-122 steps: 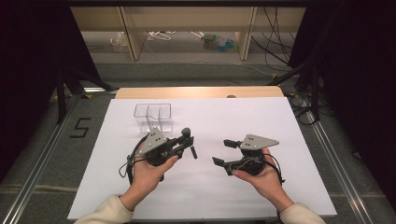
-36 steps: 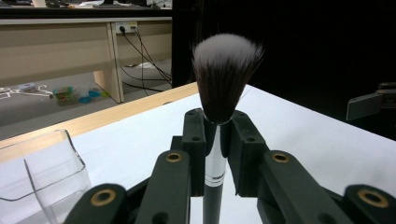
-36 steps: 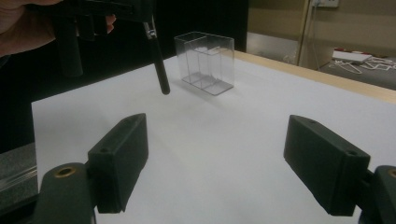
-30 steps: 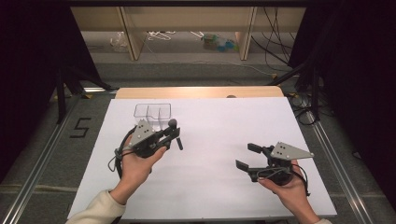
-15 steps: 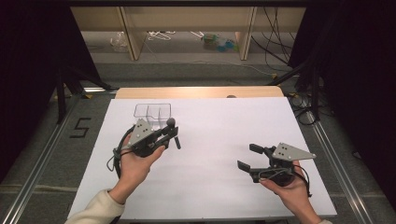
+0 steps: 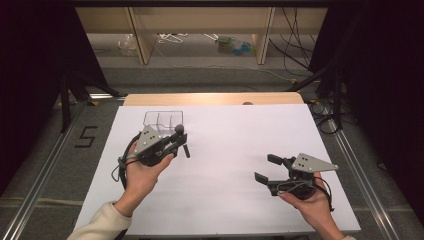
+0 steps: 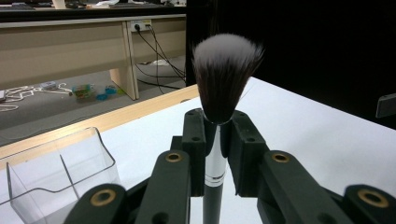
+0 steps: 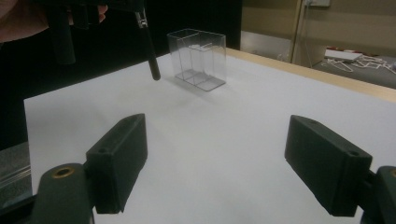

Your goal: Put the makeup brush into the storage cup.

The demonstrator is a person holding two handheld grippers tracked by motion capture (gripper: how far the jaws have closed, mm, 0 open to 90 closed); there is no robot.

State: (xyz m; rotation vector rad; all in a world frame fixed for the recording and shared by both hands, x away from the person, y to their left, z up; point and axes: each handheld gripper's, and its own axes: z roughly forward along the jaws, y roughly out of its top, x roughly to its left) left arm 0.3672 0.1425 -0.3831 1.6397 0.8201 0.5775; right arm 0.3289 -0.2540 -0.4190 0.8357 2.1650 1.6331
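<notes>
From above, the left gripper [image 6: 176, 141] holds a brush [image 6: 182, 139] just beside the clear box [image 6: 156, 118] on the white table [image 6: 240, 130], while the right gripper [image 6: 268, 168] rests well apart, jaws wide and empty. The left gripper view shows its jaws clamped on the glossy handle below soft, rounded bristles. In the right gripper view, the thin handle tip [image 8: 153, 70] hangs near the box; lowering it upright into a compartment looks wisest.

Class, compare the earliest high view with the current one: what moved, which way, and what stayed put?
The left gripper, shut on the brush, moved away from the person toward the clear organizer. The right gripper, open and holding nothing, moved rightward and nearer the person. Over the last second neither shifted visibly. The organizer stayed in place on the white table, and the brush stayed gripped.
</notes>
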